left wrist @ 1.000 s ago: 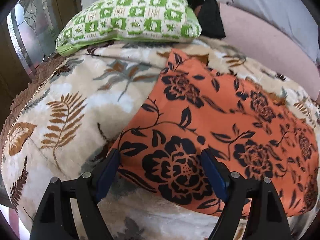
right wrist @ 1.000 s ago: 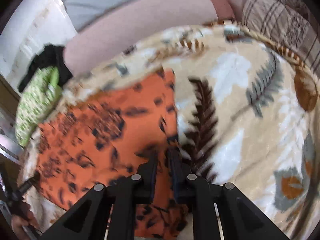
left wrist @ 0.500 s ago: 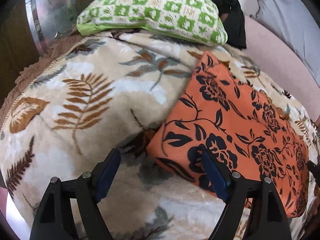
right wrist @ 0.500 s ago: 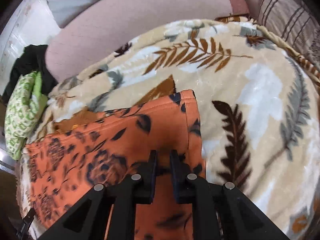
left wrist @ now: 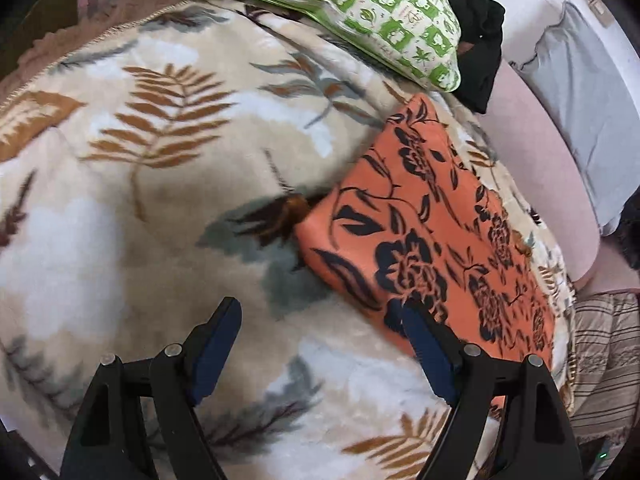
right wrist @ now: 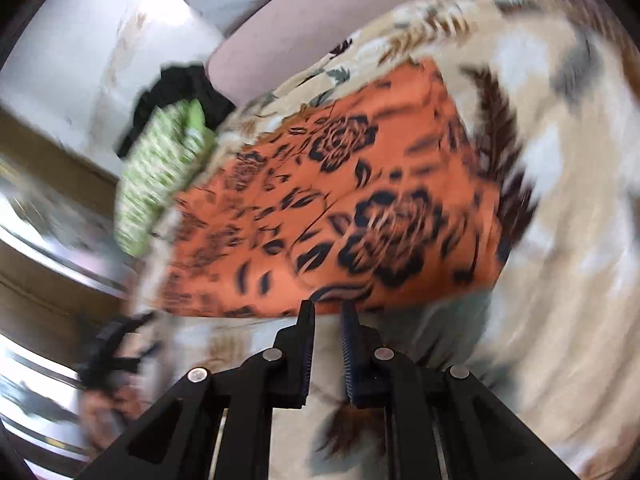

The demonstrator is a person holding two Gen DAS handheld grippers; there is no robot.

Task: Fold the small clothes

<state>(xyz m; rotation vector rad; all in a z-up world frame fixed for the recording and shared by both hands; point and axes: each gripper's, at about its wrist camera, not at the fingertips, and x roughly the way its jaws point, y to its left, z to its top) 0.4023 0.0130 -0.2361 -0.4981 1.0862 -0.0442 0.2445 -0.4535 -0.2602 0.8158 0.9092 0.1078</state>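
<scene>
An orange cloth with black flowers (left wrist: 432, 232) lies folded flat on a leaf-patterned blanket (left wrist: 160, 184). My left gripper (left wrist: 320, 320) is open and empty, above the blanket just left of the cloth's near corner; its right finger (left wrist: 424, 344) overlaps the cloth's edge. In the right wrist view the same cloth (right wrist: 360, 208) lies ahead, blurred. My right gripper (right wrist: 327, 312) is a narrow gap apart, nothing between the fingers, just short of the cloth's near edge. The left gripper (right wrist: 116, 344) shows at lower left there.
A green-and-white checked pillow (left wrist: 360, 12) lies at the blanket's far end with a black garment (left wrist: 480, 40) behind it. A pink bolster (left wrist: 552, 184) and a grey cushion (left wrist: 592, 92) line the right side. A striped pillow (left wrist: 600, 360) sits at lower right.
My right gripper let go of the cloth and pulled back off its edge. My left gripper swung left and back, so the cloth now sits to its right.
</scene>
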